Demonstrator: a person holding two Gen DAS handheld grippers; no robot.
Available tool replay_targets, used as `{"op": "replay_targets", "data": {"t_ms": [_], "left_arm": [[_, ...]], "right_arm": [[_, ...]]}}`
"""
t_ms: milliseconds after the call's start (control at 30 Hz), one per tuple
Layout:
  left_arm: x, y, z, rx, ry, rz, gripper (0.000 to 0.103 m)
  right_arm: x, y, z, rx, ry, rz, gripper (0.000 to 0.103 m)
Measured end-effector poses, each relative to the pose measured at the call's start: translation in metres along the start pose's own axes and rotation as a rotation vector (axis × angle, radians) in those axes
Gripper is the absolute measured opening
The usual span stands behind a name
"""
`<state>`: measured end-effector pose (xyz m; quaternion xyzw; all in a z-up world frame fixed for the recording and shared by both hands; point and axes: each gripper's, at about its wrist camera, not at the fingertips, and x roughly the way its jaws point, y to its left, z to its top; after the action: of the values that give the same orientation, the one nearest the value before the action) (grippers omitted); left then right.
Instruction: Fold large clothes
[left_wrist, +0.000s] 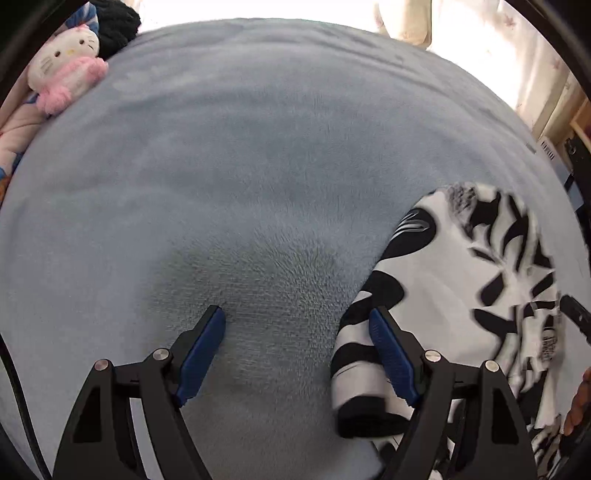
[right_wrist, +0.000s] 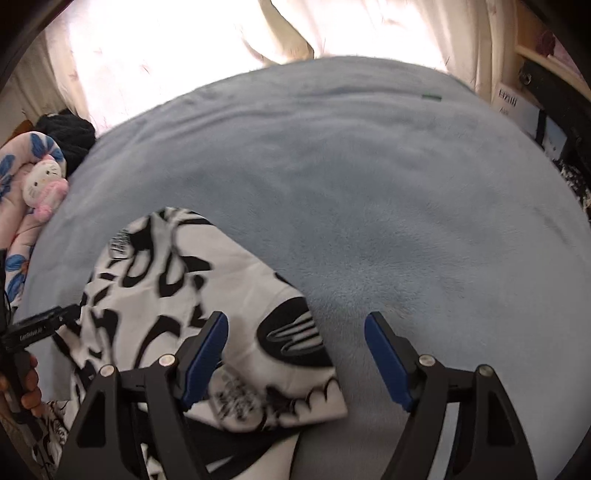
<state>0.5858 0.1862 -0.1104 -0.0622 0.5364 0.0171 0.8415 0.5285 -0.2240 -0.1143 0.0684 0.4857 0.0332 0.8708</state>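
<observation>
Both grippers are hovering with jaws spread apart and holding nothing: the left gripper (left_wrist: 297, 325) low centre of its view, the right gripper (right_wrist: 295, 328) likewise. The black-and-white patterned garment (right_wrist: 192, 295) is lying partly folded on the blue fleece bed (right_wrist: 369, 184), at lower right in the left view (left_wrist: 461, 280) and lower left in the right view. Judgement: for a clean next fold, each gripper should be pinching a corner through all layers, lifting evenly and keeping edges aligned; the plush toy (left_wrist: 66, 62) at upper left is sitting well apart.
</observation>
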Motion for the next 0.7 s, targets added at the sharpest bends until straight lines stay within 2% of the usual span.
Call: {"op": "replay_targets", "data": {"t_ms": [67, 200, 233, 267, 300, 333, 367, 433, 500, 567, 667, 700], "left_arm": [[0.005, -0.003, -0.001, 0.028, -0.021, 0.004, 0.093], [0.007, -0.008, -0.001, 0.077, -0.031, 0.004, 0.095], [0.006, -0.01, -0.001, 0.088, -0.032, -0.003, 0.088], [0.004, -0.012, -0.001, 0.106, -0.036, -0.017, 0.074], [0.0, -0.016, -0.002, 0.126, -0.044, -0.032, 0.063], [-0.005, -0.02, -0.004, 0.152, -0.055, -0.046, 0.03], [-0.009, -0.023, -0.005, 0.169, -0.063, -0.047, 0.011], [-0.019, -0.03, -0.008, 0.203, -0.094, 0.032, 0.007], [-0.033, -0.03, -0.012, 0.207, -0.132, 0.058, 0.005], [-0.052, -0.026, -0.015, 0.201, -0.164, 0.058, 0.004], [-0.086, -0.015, -0.019, 0.189, -0.205, 0.012, 0.004], [-0.1, -0.015, -0.031, 0.193, -0.226, 0.0, 0.004]], "right_arm": [[0.014, -0.002, 0.002, 0.004, 0.013, -0.015, 0.077], [0.025, -0.005, 0.001, 0.056, 0.018, 0.071, 0.076], [0.025, -0.003, 0.0, 0.045, 0.016, 0.094, 0.064], [0.026, 0.0, 0.0, 0.029, 0.025, 0.125, 0.034], [0.027, 0.003, -0.001, 0.018, 0.043, 0.129, 0.022], [0.024, 0.006, -0.002, 0.0, 0.038, 0.114, 0.018], [0.02, 0.009, -0.003, -0.025, 0.027, 0.103, 0.011], [0.005, 0.015, -0.006, -0.071, -0.011, 0.078, 0.008], [-0.015, 0.019, -0.011, -0.091, -0.055, 0.066, 0.006], [-0.038, 0.022, -0.018, -0.124, -0.108, 0.047, 0.006], [-0.08, 0.024, -0.032, -0.167, -0.188, 0.026, 0.006], [-0.099, 0.025, -0.041, -0.182, -0.227, 0.024, 0.005]]}}
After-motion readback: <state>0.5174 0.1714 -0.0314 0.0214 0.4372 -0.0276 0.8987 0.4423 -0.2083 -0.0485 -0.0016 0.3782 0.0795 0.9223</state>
